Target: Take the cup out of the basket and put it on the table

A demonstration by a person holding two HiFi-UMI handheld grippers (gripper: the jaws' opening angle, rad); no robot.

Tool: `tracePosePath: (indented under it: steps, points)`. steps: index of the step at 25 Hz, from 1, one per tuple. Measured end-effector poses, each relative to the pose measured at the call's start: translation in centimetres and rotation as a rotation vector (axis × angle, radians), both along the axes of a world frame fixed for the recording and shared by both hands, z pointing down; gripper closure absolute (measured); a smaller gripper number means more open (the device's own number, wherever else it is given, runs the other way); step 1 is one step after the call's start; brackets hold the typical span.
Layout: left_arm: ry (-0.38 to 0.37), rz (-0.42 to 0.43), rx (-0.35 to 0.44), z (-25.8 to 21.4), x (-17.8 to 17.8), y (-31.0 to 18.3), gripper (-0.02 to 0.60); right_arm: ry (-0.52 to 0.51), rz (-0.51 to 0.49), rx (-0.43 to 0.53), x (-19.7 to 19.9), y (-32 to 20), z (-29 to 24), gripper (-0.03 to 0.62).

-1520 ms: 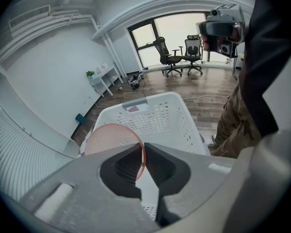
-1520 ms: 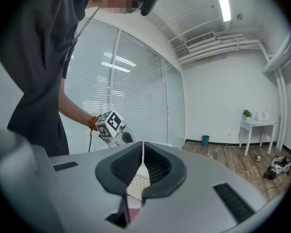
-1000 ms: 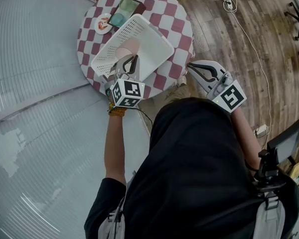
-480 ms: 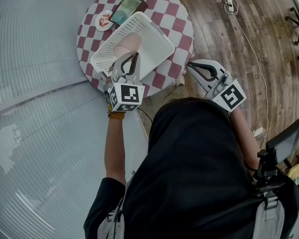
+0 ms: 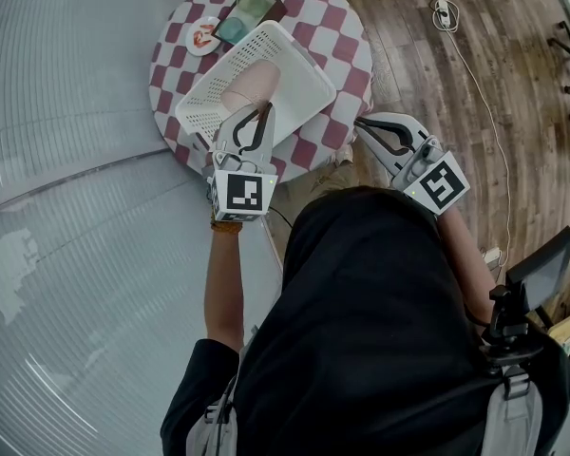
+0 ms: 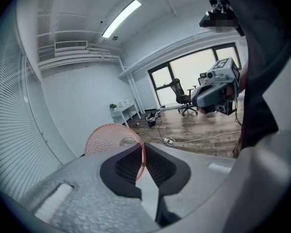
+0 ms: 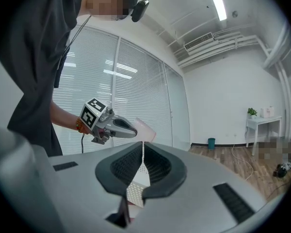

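The left hand-held gripper clamps the pink cup by its rim over the basket. The right hand-held gripper pinches the basket's wall.

Bright, even light; fisheye-warped edges

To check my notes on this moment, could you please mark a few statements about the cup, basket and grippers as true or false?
The left gripper pinches the pink cup by its rim. True.
The white basket rests on a red-and-white checked table. True.
The cup stands on the table. False: it is held in the air over the basket.
The right gripper grips the basket. False: it is beside the table, shut on nothing.
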State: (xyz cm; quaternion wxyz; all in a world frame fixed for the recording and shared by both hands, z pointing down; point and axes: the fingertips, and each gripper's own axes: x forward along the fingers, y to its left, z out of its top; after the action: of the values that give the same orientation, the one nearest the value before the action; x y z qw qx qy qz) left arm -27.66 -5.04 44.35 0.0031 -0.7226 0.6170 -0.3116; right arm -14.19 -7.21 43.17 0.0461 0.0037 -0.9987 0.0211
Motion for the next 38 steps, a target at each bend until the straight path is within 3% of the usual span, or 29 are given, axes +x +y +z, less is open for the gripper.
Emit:
tracePosePath:
  steps: [7,15,30,34,38]
  points:
    - [0.091,0.013,0.094,-1.8,1.0,0.4,0.561,-0.002,-0.008,-0.002,-0.2,0.2,0.0,0.579]
    - [0.141,0.022,0.178,-3.4,2.0,0.6,0.561,-0.006,-0.019,0.009,-0.3,0.4,-0.3,0.579]
    - [0.34,0.079,0.225,-2.5,4.2,1.7,0.561,-0.009,-0.014,0.052,-0.5,0.4,-0.6,0.579]
    - [0.402,0.073,0.259,-2.4,4.0,2.1,0.561,0.075,-0.016,0.039,-0.2,0.6,1.1,0.579]
    - [0.373,0.128,0.289,-2.1,4.7,2.1,0.561,0.017,-0.002,0.028,-0.6,0.6,0.6,0.579]
